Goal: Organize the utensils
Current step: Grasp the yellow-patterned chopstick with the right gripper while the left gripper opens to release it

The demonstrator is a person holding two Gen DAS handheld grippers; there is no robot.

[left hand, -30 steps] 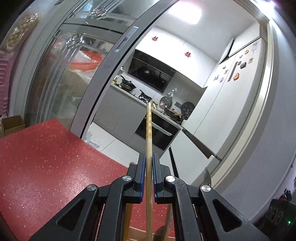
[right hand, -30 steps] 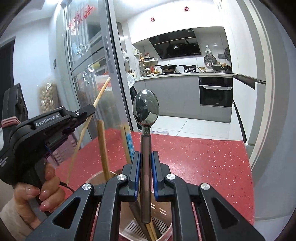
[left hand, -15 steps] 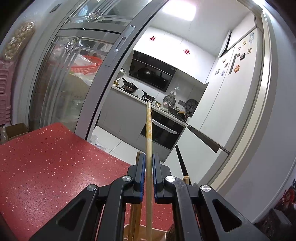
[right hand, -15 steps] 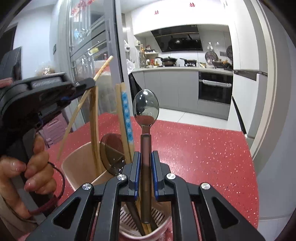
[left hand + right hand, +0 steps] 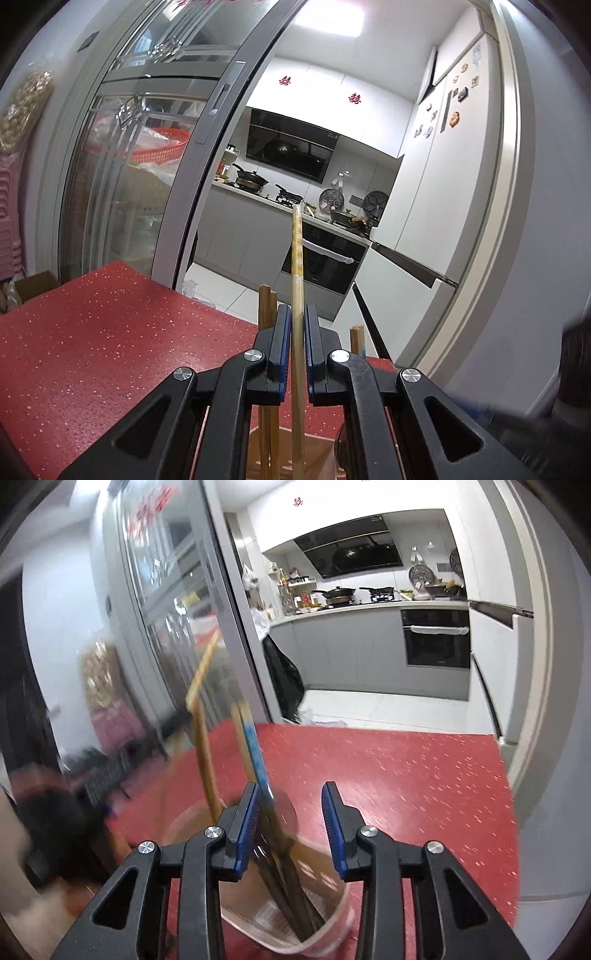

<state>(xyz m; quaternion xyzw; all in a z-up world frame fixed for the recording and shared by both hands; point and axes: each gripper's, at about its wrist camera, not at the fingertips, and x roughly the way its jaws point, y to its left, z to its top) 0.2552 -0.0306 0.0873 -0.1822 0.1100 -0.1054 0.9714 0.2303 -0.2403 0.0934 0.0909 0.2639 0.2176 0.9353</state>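
The red speckled counter (image 5: 406, 775) fills the lower half of both views, running from the lower left up to the doorway behind it. On it, at the bottom centre of the right wrist view, stands one pinkish utensil holder (image 5: 325, 936), tilted in the frame and partly blurred; its rim sits directly under the right hand-held gripper (image 5: 291, 797). That gripper's jaws have just been opening and now stand spread apart with nothing pinched between the blue pads; the dark handles in the holder pass just below and behind its left pad. Rising out of the holder toward the upper left are the wooden chopsticks (image 5: 205, 753), smeared by motion: at least three sticks can be made out, one of them with a blue band, though the exact count cannot be told. At the far left edge a blurred hand wraps the other tool's dark body. In the left wrist view the left hand-held gripper (image 5: 297, 314) sits at the bottom centre, its jaws pressed together on a single pale chopstick (image 5: 296, 258) that runs straight up the middle of the frame. Just left of it two darker stick tips show, and one more to its right.
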